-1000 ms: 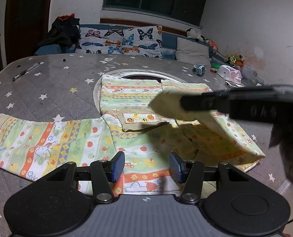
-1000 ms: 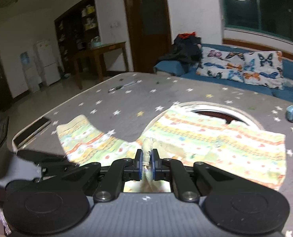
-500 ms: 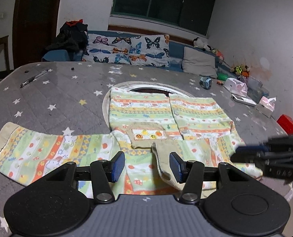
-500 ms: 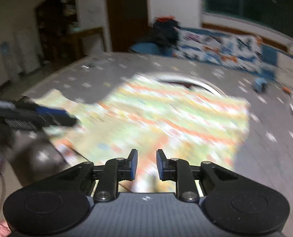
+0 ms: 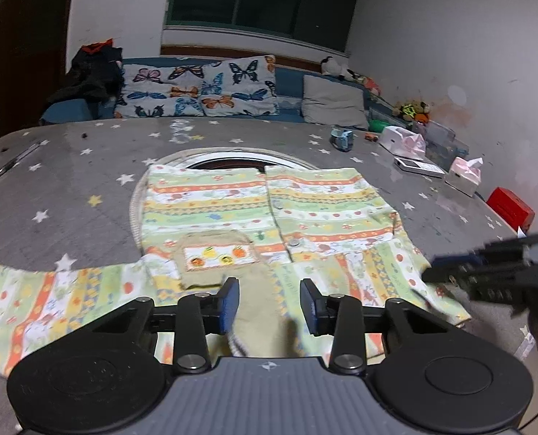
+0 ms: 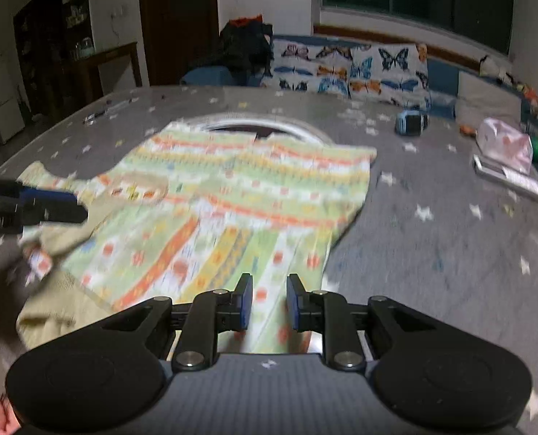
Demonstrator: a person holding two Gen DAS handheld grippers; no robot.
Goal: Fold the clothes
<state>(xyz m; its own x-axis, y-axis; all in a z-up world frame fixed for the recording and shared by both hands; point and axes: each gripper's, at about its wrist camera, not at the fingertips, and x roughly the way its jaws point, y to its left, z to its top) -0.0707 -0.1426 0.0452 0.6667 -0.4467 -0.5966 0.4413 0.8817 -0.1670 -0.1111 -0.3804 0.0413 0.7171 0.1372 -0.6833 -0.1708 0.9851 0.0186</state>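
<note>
The shirt (image 5: 269, 217) lies flat on the table (image 5: 69, 188), one sleeve folded across. Both the left gripper (image 5: 269, 302) and the right gripper (image 6: 269, 302) hang apart, empty. Next, the left should pinch the spread sleeve's (image 5: 33, 301) cuff and fold it squarely inward.

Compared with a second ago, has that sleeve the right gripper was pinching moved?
Yes. The sleeve was held up across the shirt's pocket; now it lies folded flat right of it, and the right gripper is open.
</note>
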